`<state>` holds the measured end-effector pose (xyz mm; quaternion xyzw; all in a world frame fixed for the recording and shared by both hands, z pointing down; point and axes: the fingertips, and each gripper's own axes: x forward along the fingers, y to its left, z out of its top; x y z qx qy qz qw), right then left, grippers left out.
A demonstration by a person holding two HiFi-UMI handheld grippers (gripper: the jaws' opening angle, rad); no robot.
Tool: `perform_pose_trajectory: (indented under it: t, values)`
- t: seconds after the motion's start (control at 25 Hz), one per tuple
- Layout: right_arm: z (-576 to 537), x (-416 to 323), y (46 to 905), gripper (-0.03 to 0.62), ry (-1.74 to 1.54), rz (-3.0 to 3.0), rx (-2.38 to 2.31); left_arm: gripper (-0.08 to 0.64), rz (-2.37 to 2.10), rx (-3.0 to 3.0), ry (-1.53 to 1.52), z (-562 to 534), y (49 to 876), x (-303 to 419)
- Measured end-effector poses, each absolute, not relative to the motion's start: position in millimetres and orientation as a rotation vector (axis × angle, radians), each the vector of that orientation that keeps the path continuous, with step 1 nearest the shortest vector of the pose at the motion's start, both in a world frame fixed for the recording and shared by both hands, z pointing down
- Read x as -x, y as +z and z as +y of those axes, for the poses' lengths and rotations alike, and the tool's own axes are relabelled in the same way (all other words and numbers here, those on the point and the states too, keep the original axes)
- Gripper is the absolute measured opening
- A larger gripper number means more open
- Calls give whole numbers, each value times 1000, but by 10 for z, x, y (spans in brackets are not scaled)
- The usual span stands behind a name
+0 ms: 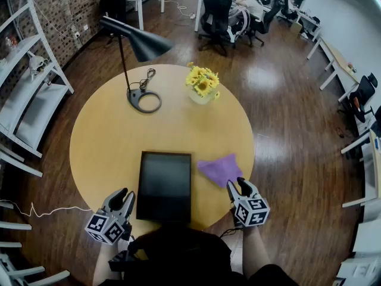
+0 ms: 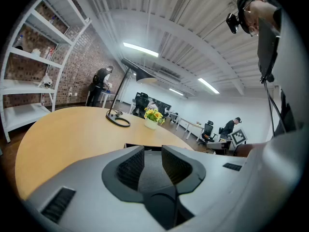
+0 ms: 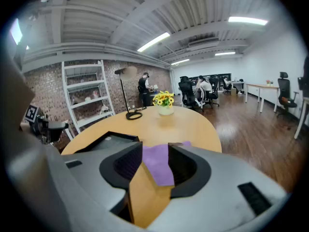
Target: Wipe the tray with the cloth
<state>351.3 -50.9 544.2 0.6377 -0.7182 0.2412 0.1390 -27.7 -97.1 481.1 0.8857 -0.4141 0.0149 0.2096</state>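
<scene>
The black rectangular tray (image 1: pixel 164 186) lies on the round wooden table (image 1: pixel 107 136), close to its near edge. Just right of the tray, a purple cloth (image 1: pixel 219 168) rests flat on the wood. My right gripper (image 1: pixel 237 185) hovers at the cloth's near corner, open. In the right gripper view the cloth (image 3: pixel 159 168) shows between the parted jaws of that gripper (image 3: pixel 155 151), with the tray (image 3: pixel 104 141) to the left. My left gripper (image 1: pixel 122 194) sits off the tray's near left corner, open and empty. In the left gripper view that gripper (image 2: pixel 152 153) points across the tray (image 2: pixel 149 175).
A black desk lamp (image 1: pixel 140 46) with a round base and a cord stands at the table's far side. A vase of yellow flowers (image 1: pixel 202 85) is beside it. White shelving (image 1: pixel 24 94) lines the left wall. Desks, chairs and people fill the room behind.
</scene>
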Motion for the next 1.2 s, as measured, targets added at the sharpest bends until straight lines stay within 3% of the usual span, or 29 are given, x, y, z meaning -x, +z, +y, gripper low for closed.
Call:
perform_pose_trajectory:
  t: [0.16, 0.48, 0.72, 0.88, 1.0, 1.04, 1.2]
  values:
    - [-790, -3624, 5672, 262, 697, -2007, -1699, 109, -1182, -2454, 4, -1025, 4732, 203]
    - [-1273, -3728, 6483, 387, 714, -1734, -1450, 109, -1257, -2429, 71, -1008, 4782, 244]
    - [-1464, -3769, 6724, 387, 877, -1671, -1507, 109, -1295, -2380, 58, -930, 4803, 261]
    - [-1438, -3677, 6786, 345, 890, -1710, -1510, 109, -1296, -2363, 103, -917, 4920, 306]
    - [-1390, -3580, 6808, 187, 878, -1760, -1463, 109, -1275, -2367, 136, -968, 5012, 288]
    - [-1379, -3550, 6800, 161, 885, -1780, -1456, 109, -1263, -2376, 162, -987, 5051, 262]
    - [-1302, -3426, 6691, 138, 961, -1889, -1449, 109, -1174, -2415, 331, -1012, 5344, 88]
